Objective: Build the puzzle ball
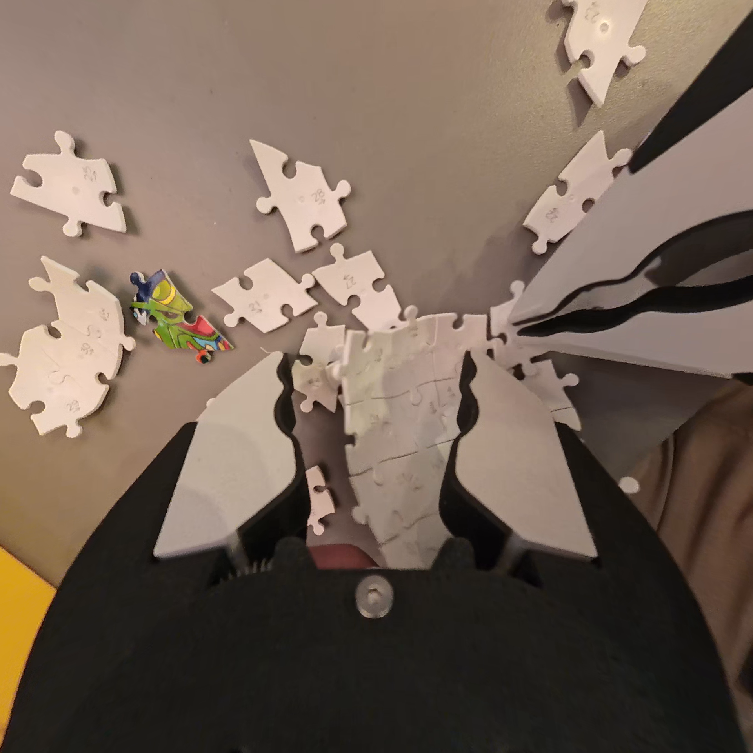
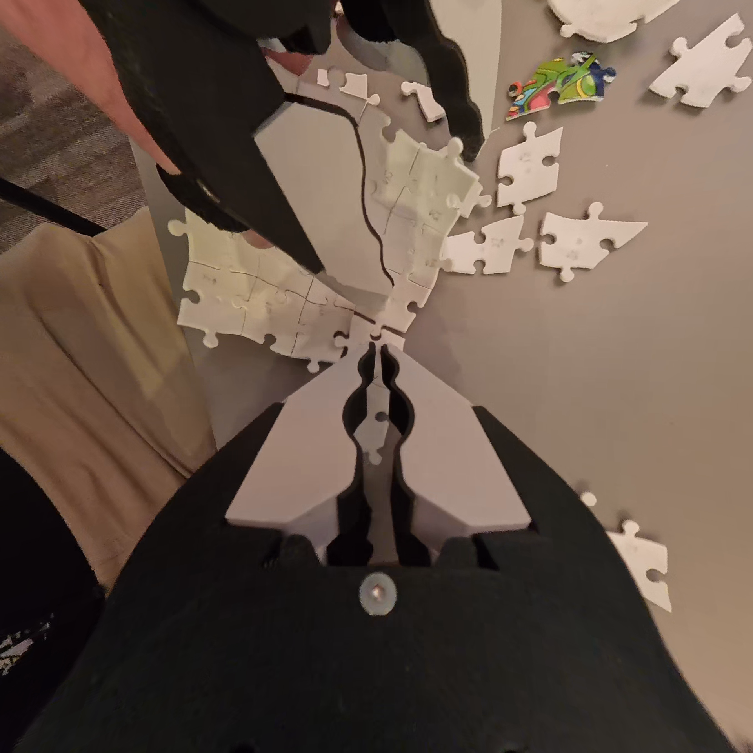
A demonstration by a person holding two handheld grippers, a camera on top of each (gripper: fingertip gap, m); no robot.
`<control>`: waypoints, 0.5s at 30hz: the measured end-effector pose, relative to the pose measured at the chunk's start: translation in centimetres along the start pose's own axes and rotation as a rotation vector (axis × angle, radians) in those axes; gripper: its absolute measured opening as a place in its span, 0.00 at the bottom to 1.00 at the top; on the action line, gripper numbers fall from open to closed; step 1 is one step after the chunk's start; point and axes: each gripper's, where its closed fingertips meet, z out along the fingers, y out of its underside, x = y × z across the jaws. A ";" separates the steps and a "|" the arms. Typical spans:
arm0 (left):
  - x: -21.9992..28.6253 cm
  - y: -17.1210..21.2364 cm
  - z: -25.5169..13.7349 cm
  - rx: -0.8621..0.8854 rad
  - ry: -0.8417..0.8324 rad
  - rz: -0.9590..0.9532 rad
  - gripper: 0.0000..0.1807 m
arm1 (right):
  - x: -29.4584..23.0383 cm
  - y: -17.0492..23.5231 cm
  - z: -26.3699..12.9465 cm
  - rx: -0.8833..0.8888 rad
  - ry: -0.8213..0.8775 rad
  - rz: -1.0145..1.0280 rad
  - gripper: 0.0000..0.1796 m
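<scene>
Left wrist view: my left claw (image 1: 377,366) is spread wide around the curved white puzzle shell (image 1: 403,411), the part-built ball. My right finger lies against the shell's right side; my left finger (image 1: 244,428) stands clear of its left edge, with a gap. Can't tell whether the shell is really pinched.

My right claw (image 1: 514,328) comes in from the shell's upper right, tips nearly together on a white piece (image 1: 499,315) at the shell's top right corner.

Right wrist view: right claw (image 2: 377,350) almost closed, thin white piece (image 2: 377,411) on edge between the fingers, tips right at the point where the shell's strips (image 2: 252,297) meet. Left claw (image 2: 391,228) sits on top of the shell, one finger across it.

Grey table (image 1: 366,81) carries the loose pieces, all laid out relative to the shell:
- colourful piece (image 1: 179,318), face up, well to the left
- joined cluster of white pieces (image 1: 65,358), farther left
- single white piece (image 1: 265,299) between the colourful one and the shell
- more white pieces above: (image 1: 303,195), (image 1: 71,185), (image 1: 354,285)
- two at upper right: (image 1: 570,195), (image 1: 599,45)

Beige fabric (image 2: 81,346) lies beside the shell, off the table's edge.
</scene>
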 end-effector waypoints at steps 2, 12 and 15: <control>0.0 0.0 0.0 -0.001 0.001 0.002 0.43 | 0.0 0.0 0.1 -0.003 -0.010 -0.010 0.00; 0.0 0.0 0.0 0.000 -0.001 -0.004 0.43 | -0.1 -0.7 -0.4 0.001 -0.029 -0.032 0.00; 0.0 0.0 0.0 -0.004 -0.002 -0.005 0.43 | -0.5 -0.6 0.0 -0.016 -0.046 -0.050 0.00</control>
